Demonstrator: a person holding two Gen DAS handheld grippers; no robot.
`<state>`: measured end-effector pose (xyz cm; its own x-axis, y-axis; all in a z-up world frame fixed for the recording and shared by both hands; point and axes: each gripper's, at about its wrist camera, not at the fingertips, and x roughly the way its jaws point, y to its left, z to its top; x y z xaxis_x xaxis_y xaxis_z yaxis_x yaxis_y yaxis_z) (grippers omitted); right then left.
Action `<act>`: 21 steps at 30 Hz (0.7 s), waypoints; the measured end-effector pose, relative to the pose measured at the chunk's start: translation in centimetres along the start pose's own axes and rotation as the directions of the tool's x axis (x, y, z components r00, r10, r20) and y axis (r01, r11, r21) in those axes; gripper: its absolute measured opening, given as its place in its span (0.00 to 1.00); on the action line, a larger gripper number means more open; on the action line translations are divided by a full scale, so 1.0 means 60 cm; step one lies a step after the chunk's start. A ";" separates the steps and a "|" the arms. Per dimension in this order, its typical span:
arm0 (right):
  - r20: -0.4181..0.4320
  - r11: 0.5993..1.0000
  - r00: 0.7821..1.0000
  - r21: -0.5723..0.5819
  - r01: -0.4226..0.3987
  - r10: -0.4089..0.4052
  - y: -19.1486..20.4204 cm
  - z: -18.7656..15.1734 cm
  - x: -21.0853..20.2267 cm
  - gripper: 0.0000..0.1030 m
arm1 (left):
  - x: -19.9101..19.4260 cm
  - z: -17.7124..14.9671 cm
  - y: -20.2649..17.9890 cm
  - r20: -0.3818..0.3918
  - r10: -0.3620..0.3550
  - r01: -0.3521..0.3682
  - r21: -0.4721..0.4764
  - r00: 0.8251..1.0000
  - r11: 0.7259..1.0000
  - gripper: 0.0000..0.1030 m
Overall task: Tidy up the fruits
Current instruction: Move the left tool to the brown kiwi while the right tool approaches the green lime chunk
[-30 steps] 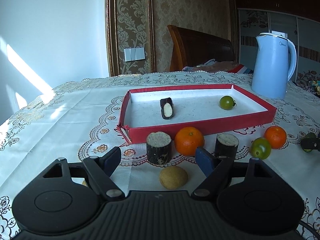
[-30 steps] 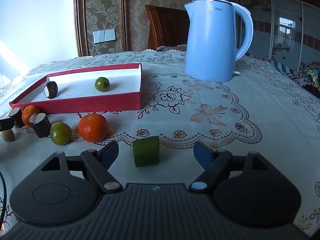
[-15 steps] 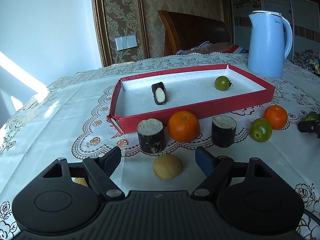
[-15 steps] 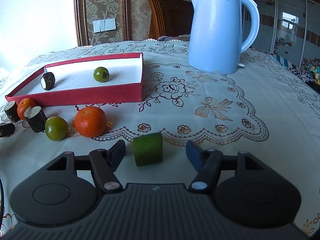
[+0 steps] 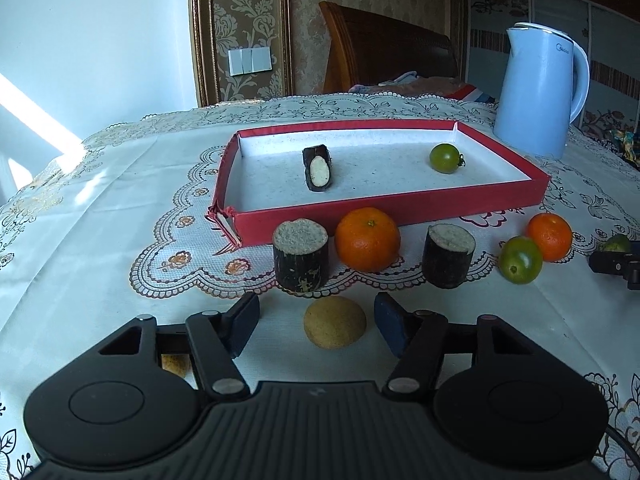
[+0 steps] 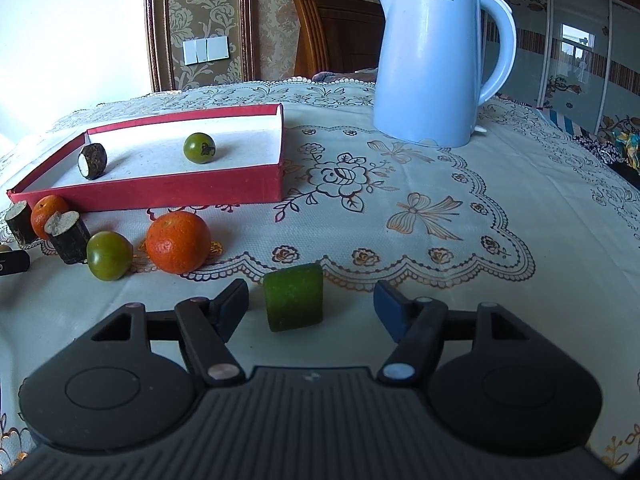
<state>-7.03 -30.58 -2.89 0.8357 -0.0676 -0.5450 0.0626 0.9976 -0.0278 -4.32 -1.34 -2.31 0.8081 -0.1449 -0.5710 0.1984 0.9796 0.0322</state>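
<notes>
Right gripper [image 6: 310, 306] has edged nearer the green chunk [image 6: 294, 297], seemingly.

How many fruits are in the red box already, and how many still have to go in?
Two are in the red cardboard box: a dark sugarcane piece and a green tomato. Nothing is held; the open left gripper frames a round tan fruit, the open right gripper a green fruit chunk. Also outside: two oranges, two upright cane stubs, another green tomato.
</notes>
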 end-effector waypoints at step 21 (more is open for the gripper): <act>-0.001 1.000 1.000 0.011 0.011 -0.011 -0.002 0.000 0.000 0.66 | -0.005 -0.002 -0.003 0.003 -0.029 0.029 0.017 1.000 0.999 0.32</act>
<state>-7.06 -30.70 -2.88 0.8345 -0.0785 -0.5454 0.0776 0.9967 -0.0248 -4.68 -1.43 -2.26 0.8038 -0.1736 -0.5691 0.2312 0.9725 0.0299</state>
